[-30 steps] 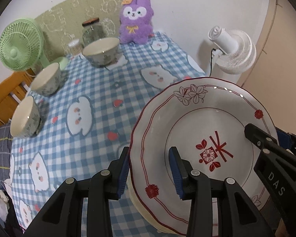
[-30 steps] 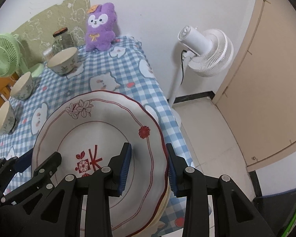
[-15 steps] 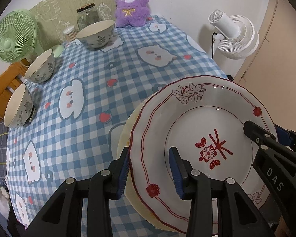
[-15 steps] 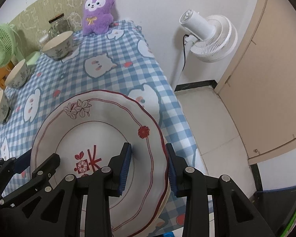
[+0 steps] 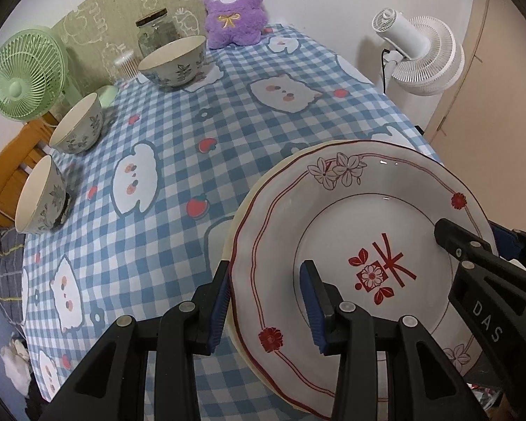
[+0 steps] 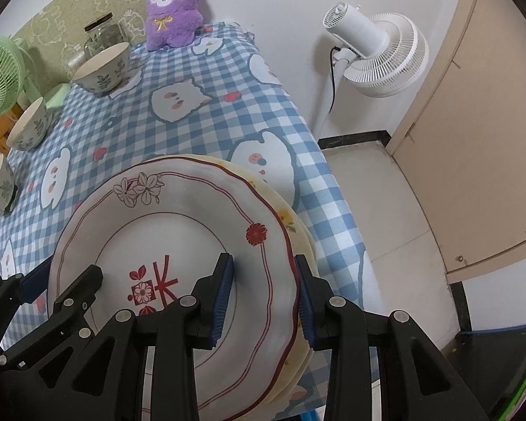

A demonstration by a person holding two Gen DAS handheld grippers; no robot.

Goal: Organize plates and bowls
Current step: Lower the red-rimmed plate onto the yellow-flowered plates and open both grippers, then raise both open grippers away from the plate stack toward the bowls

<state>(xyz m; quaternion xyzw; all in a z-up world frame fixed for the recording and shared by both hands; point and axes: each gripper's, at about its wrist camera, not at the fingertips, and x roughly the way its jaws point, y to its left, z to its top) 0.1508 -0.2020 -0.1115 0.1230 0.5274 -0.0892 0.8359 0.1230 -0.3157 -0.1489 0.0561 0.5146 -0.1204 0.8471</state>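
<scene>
A white plate with a red rim and red flower marks (image 5: 368,210) (image 6: 157,231) hangs just over a cream plate (image 5: 235,224) (image 6: 292,222) that lies on the checked tablecloth near the table's front corner. Whether the two plates touch I cannot tell. My left gripper (image 5: 265,280) is shut on the white plate's left rim. On the opposite rim my right gripper (image 6: 263,273) is shut too. Three leaf-patterned bowls stand apart along the far left: a large one (image 5: 173,61), a middle one (image 5: 77,128) and a near one (image 5: 40,194).
A green fan (image 5: 21,73), a glass jar (image 5: 154,31) and a purple plush toy (image 5: 233,7) line the back of the table (image 5: 179,133). A white floor fan (image 6: 378,59) stands off the table's right edge, with a beige door (image 6: 473,140) beyond.
Both grippers have come down with the white plate. The cream plate has come into view beneath it, and the bowls and tablecloth look nearer.
</scene>
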